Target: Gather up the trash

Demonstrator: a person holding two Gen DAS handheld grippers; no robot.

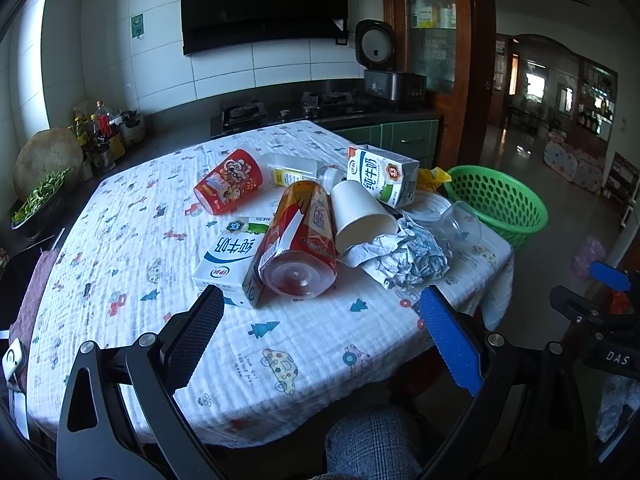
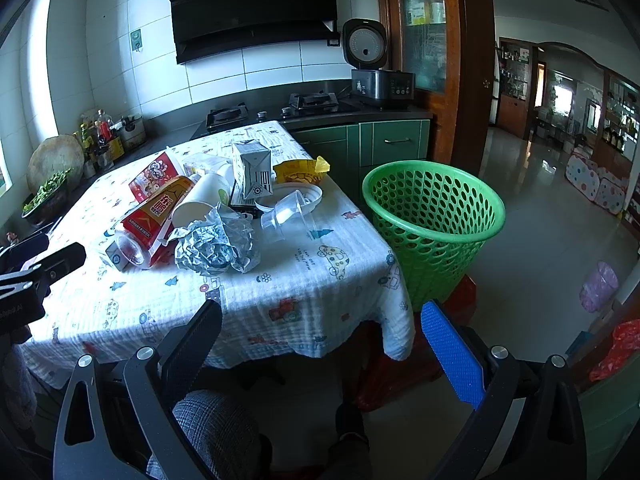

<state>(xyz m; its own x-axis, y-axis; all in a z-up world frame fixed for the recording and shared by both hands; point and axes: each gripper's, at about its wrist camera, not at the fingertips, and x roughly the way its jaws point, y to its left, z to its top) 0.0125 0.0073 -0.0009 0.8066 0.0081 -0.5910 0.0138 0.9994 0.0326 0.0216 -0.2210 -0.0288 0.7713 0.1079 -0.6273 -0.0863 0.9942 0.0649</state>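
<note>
Trash lies piled on the cloth-covered table [image 1: 120, 240]: a red bottle [image 1: 300, 240], a flat milk carton [image 1: 230, 260], a red cup [image 1: 230, 182], a white paper cup [image 1: 360, 212], an upright milk carton [image 1: 384, 176], crumpled paper [image 1: 404, 256] and a clear plastic cup [image 1: 460, 224]. A green basket [image 2: 432, 220] stands just right of the table. My left gripper [image 1: 320, 304] is open and empty, just short of the red bottle. My right gripper [image 2: 320, 316] is open and empty, off the table's near edge, left of the basket.
A kitchen counter with a gas stove [image 1: 244, 114] and a rice cooker [image 1: 380, 64] runs behind the table. Bottles [image 1: 100, 128] and a bowl of greens [image 1: 40, 196] sit at the left. A yellow wrapper [image 2: 300, 170] lies at the table's far edge. Open floor lies right of the basket.
</note>
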